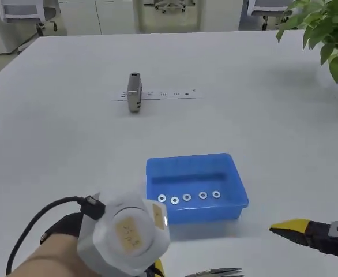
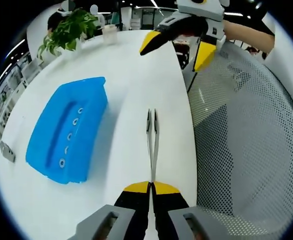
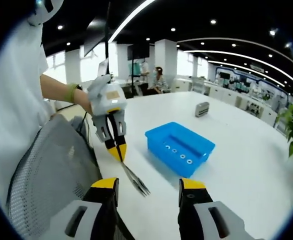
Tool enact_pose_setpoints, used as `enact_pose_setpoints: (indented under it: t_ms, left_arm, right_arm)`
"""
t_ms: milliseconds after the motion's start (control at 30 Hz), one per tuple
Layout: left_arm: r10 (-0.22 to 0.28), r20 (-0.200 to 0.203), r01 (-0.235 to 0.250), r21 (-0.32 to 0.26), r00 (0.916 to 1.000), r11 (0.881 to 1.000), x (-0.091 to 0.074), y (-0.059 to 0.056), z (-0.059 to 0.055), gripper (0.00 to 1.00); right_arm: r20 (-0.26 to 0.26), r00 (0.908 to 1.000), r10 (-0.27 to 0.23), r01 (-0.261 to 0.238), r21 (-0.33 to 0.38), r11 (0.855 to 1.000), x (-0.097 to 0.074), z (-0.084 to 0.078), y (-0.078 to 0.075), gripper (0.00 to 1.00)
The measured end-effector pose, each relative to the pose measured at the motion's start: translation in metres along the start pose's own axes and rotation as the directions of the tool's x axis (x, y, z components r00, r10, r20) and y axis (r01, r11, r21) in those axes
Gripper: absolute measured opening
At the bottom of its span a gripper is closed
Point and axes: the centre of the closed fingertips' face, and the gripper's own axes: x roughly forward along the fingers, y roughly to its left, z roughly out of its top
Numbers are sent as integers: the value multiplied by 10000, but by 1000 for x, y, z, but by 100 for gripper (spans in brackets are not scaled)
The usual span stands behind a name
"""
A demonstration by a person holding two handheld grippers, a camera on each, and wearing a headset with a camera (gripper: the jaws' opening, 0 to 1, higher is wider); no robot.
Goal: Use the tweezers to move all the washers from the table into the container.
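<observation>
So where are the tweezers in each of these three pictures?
Head view: tweezers at the bottom edge, just right of middle, below the blue container.
Left gripper view: tweezers dead centre, pointing up from the shut jaws, blue container to their left.
Right gripper view: tweezers low, left of centre, hanging from the left gripper, blue container to their right.
Shared landmark: the blue container.

I have wide bare table (image 1: 261,115) on every side of the blue container (image 1: 189,158), and its top is open from above. A small grey device (image 1: 134,91) stands well behind it and a plant (image 1: 330,34) overhangs the far right. The mesh chair (image 2: 241,125) crowds the near table edge.
</observation>
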Motion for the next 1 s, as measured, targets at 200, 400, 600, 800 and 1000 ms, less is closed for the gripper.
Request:
enact_pose_setpoints:
  t_ms: [200,400,600,800,1000]
  left_arm:
    - [56,-163,-53,167,9999,9998,1,0,1,0]
    - [213,-44,-215,-379,9998,9991,1,-1,2,7]
    - [1064,602,-945,-1741,9925,9802,-14,3,6,22]
    - [2754,1945,-1936,-3569,9414,9139,-54,8,21,37]
    - [4679,3094,-2745,-5039,8278,8190,-101,15,37,50]
  right_arm:
    - [677,9935,-918,876,624,9942,-27,12,-8,47]
    - [1081,9857,-1296,1196,948,9883,-43,25,-11,53]
    - [1261,9830,-1334,1254,699,9896,-54,33,-17,57]
    - [1430,9800,-1384,1322,518,9899,-60,35,-28,64]
    - [1650,9716,-1696,1608,656,9848,-67,36,-43,73]
